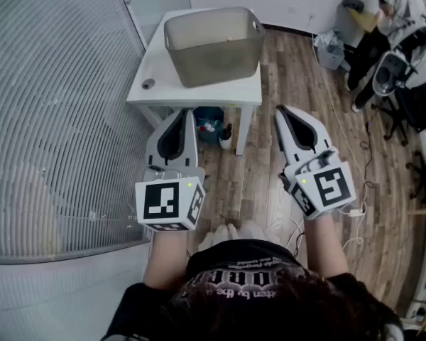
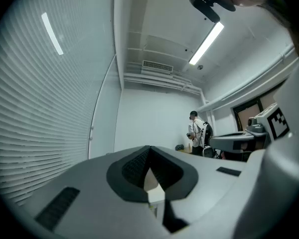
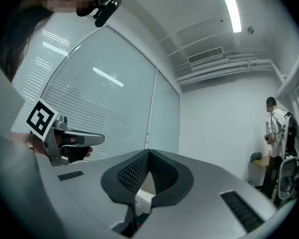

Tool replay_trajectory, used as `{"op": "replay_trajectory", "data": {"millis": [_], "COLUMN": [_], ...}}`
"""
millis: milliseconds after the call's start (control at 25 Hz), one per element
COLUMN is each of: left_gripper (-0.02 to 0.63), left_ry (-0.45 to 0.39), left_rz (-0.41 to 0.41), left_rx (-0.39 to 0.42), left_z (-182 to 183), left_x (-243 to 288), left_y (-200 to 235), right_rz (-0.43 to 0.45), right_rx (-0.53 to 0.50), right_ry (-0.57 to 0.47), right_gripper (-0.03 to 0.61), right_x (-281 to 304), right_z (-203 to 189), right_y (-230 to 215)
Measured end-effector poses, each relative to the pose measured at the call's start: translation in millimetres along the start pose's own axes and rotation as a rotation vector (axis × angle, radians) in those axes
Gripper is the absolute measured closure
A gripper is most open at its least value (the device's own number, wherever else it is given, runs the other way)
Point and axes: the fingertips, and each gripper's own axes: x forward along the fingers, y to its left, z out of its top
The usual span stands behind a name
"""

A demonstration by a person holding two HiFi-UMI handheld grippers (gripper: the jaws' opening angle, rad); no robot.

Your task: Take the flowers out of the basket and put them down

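We hold both clenched, empty: left gripper, right gripper; basket sits ahead on the table, long axis crosswise, nearer our left; flowers inside not discernible.

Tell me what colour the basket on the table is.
The basket is grey, clearest in the head view.

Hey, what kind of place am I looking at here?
Probably an office or lab room. A glass wall with blinds runs down the left, office chairs stand in the far corner, and a white table holding a grey basket stands on wood flooring.
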Motion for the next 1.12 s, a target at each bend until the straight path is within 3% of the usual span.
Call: {"op": "replay_trajectory", "data": {"millis": [600, 1120], "left_gripper": [0.612, 0.612], "left_ry": [0.012, 0.019], "left_rz": [-0.007, -0.006], "left_rx": [0.001, -0.016], "left_z": [-4.5, -15.5], "left_x": [-0.8, 4.5], "left_y": [10.8, 36.4], "right_rz": [0.047, 0.018], "right_rx": [0.021, 0.046], "right_ry": [0.045, 0.035], "right_gripper": [0.548, 0.549], "right_x": [11.8, 27.2], "right_z": [-12.4, -20.3], "right_y": [14.0, 15.9]}}
